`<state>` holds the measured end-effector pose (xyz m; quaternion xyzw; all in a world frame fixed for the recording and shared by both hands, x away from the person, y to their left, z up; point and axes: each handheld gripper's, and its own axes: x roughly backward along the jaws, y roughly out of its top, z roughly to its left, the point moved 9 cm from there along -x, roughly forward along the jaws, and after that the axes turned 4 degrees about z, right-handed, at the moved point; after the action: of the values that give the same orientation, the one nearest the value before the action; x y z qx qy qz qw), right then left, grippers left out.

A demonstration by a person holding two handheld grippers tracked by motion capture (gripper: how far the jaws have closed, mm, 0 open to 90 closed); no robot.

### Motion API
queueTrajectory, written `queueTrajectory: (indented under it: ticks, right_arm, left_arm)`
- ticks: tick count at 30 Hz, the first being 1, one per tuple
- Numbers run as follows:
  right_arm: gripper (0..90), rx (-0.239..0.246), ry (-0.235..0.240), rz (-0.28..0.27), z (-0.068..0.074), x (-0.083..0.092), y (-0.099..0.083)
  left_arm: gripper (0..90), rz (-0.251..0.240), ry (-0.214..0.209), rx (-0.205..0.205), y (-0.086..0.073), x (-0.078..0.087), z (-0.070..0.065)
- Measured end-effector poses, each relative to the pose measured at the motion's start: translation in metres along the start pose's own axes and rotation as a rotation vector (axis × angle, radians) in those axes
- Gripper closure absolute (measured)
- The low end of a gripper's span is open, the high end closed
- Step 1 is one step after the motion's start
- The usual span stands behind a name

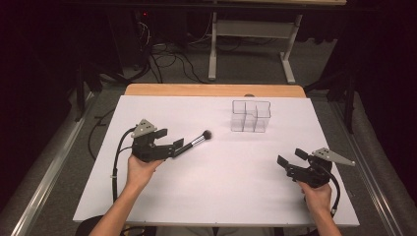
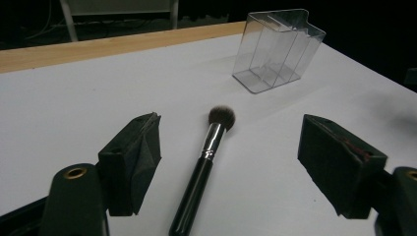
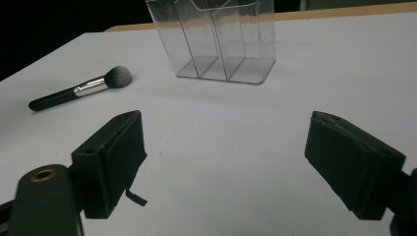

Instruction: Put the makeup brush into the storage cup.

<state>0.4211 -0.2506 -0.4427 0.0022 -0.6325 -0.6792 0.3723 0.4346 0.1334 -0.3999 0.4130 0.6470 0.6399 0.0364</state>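
- One makeup brush [image 2: 202,162] lay flat on the white table [image 1: 221,191], its black handle running between the jaws of the left gripper [image 1: 173,147] and its bristle head pointing away, ahead of the jaw tips.
- The left gripper's jaws stood wide apart, one on each side of the handle and clear of it; nothing was clamped.
- In the high view the left hand [image 1: 140,169] cupped the gripper body from behind, forearm coming up from the near edge and angled slightly inward, the jaws aimed forward and to the right along the brush.
- One clear plastic organizer [image 2: 275,49] stood upright farther ahead of the left gripper and off to its right, well apart from the brush head; dividers split it into several compartments, but the exact count could not be told.
- The right gripper [image 1: 289,161] hung low over the table, its jaws spread wide with bare table between them.
- The right hand [image 1: 317,194] held it from behind, the jaws pointing forward and to the left.
- From the right gripper, the organizer stood straight ahead, and the brush lay far off to the front-left.
- Counted: one brush, one organizer, two grippers, two hands.
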Motion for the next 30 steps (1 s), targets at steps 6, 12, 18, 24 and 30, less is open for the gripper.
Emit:
queueTrajectory:
  ticks: [6,12,18,24,30]
  right_arm:
    - [16.9,-0.007,-0.003,0.002,-0.002,0.000,0.000]
    - [16.9,-0.001,0.000,-0.002,0.000,0.000,0.000]
    - [16.9,-0.009,0.001,-0.002,-0.002,0.001,0.000]
    - [16.9,-0.002,0.005,-0.005,0.000,0.001,0.001]
    - [16.9,-0.004,0.008,-0.003,0.000,0.001,0.000]
  left_arm:
    - [24.6,0.008,-0.008,-0.007,0.004,-0.008,-0.003]
    - [24.6,0.004,-0.012,-0.021,0.014,-0.012,-0.007]
    - [24.6,0.009,-0.015,-0.034,0.024,-0.021,-0.010]
    - [24.6,0.013,-0.024,-0.047,0.034,-0.032,-0.015]
    - [24.6,0.009,-0.028,-0.060,0.044,-0.039,-0.021]
